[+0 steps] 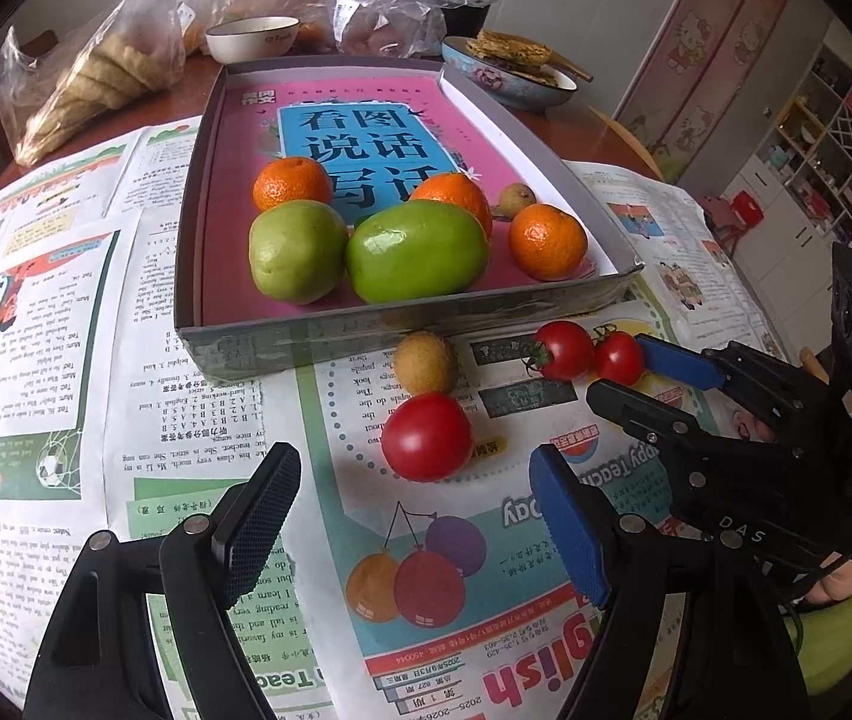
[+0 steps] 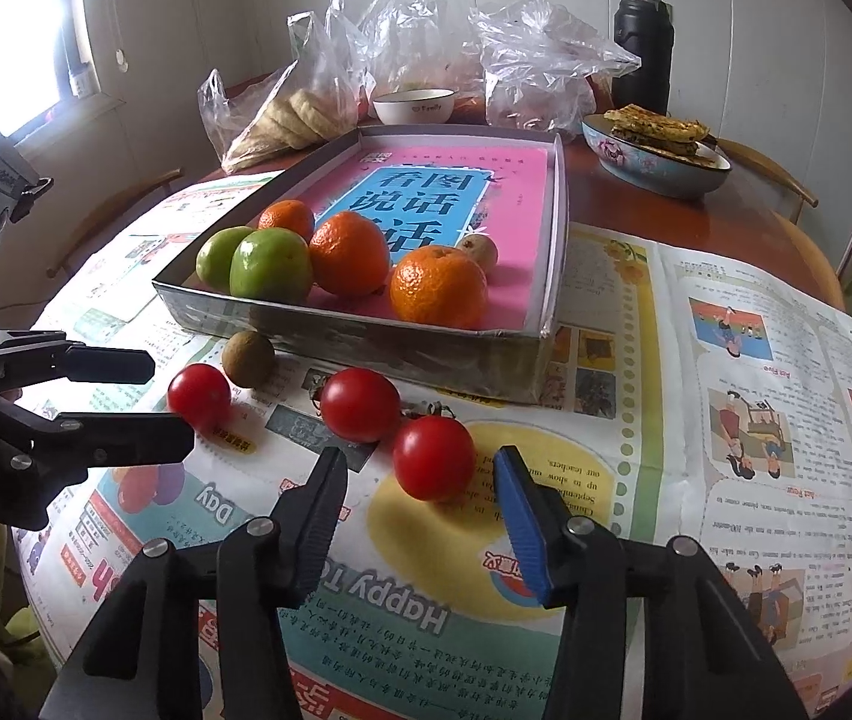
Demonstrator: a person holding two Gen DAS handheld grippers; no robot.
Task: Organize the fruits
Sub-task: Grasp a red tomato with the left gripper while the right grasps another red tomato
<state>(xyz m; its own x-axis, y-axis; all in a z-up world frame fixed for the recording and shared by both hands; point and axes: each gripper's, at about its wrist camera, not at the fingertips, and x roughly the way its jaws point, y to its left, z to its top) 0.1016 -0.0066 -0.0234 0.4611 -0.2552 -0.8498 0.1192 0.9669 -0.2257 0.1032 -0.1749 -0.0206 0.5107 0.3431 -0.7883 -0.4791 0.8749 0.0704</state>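
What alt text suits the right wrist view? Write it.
The right gripper straddles a red tomato on newspaper, pads clear of it. Two more tomatoes and a brown fruit lie before a tray of oranges and green fruits.

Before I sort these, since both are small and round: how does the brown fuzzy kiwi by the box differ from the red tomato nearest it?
The brown fuzzy kiwi is dull, rough-skinned and smaller; the red tomato is glossy, smooth and larger. The kiwi sits right by the grey cardboard box; the tomato lies further out. Both rest on the newspaper, outside the box.
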